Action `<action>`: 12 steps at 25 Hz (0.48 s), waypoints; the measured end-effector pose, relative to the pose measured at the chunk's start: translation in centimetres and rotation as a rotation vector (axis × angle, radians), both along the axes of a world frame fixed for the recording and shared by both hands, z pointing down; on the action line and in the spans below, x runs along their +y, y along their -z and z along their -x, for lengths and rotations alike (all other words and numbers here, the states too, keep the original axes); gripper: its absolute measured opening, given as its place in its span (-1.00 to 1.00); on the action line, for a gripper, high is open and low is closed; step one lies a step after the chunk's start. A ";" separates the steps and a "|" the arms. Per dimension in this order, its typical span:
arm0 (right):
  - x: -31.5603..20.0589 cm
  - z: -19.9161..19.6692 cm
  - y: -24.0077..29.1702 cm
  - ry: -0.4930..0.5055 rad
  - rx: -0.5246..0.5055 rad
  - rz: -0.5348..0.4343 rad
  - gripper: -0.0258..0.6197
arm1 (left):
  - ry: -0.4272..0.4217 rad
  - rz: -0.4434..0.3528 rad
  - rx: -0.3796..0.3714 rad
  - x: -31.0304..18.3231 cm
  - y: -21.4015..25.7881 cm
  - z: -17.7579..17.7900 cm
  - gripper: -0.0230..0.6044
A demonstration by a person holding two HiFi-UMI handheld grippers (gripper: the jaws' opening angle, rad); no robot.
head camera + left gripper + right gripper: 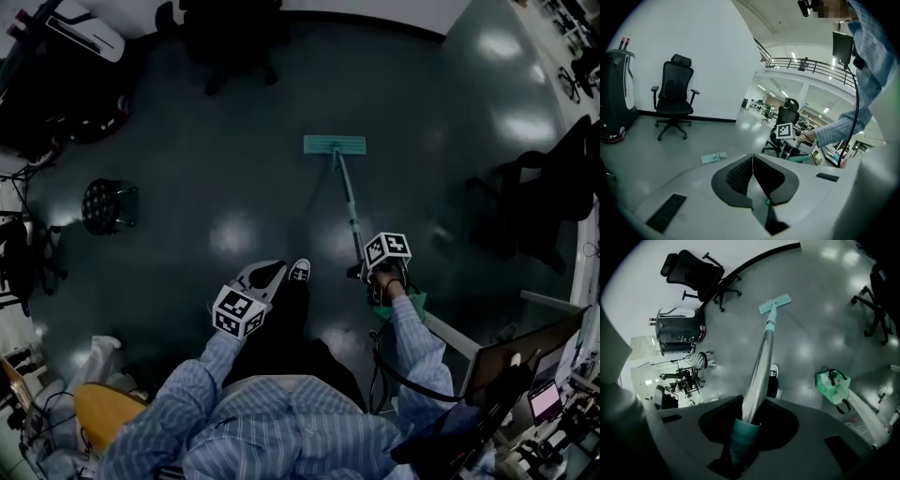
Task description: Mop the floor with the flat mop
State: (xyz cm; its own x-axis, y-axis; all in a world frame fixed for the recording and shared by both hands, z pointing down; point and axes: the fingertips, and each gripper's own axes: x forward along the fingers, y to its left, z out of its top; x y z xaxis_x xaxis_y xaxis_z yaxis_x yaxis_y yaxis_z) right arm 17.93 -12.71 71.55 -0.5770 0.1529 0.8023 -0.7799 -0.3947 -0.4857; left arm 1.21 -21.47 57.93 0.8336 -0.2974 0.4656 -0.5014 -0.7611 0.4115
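The flat mop point(335, 144) lies with its green head flat on the dark floor point(234, 169), in the upper middle of the head view. Its long handle point(349, 202) runs down the frame to the right gripper point(367, 272), just right of the middle. In the right gripper view the two jaws are closed tight on the green grip at the end of the handle. The pole goes up and away to the mop head near the top.

The left gripper point(270, 274) sits lower left of the middle, apart from the mop. Its jaws are pressed together with nothing between them. A shoe point(300, 271) shows just beside it.

A round stool point(101, 206) stands at the left. A green bag point(833, 383) sits on the floor at the right of the right gripper view. A black chair point(674, 101) stands by the white wall at the left of the left gripper view.
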 end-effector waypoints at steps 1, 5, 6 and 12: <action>-2.1 -0.3 -0.5 0.004 0.002 -0.003 -0.65 | 0.010 0.001 -0.003 -0.8 -0.4 0.2 -0.91; -11.1 -2.1 -2.1 -0.002 0.011 -0.023 -0.65 | 0.074 0.012 0.002 -4.1 -1.6 0.8 -0.91; -13.5 -2.6 -2.5 -0.015 0.011 -0.031 -0.65 | 0.092 0.018 0.004 -4.8 -1.9 1.0 -0.91; -25.5 -4.4 -4.5 -0.059 0.030 -0.061 -0.65 | 0.175 0.065 -0.012 -6.3 -4.2 3.3 -0.91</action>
State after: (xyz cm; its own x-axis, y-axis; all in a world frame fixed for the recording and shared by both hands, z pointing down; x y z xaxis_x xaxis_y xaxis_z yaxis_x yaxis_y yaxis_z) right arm 22.30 -38.26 76.09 -0.5595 0.0698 0.8259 -0.7706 -0.4108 -0.4873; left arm -2.12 -27.81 62.09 0.7660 -0.4066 0.4980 -0.6291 -0.6336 0.4504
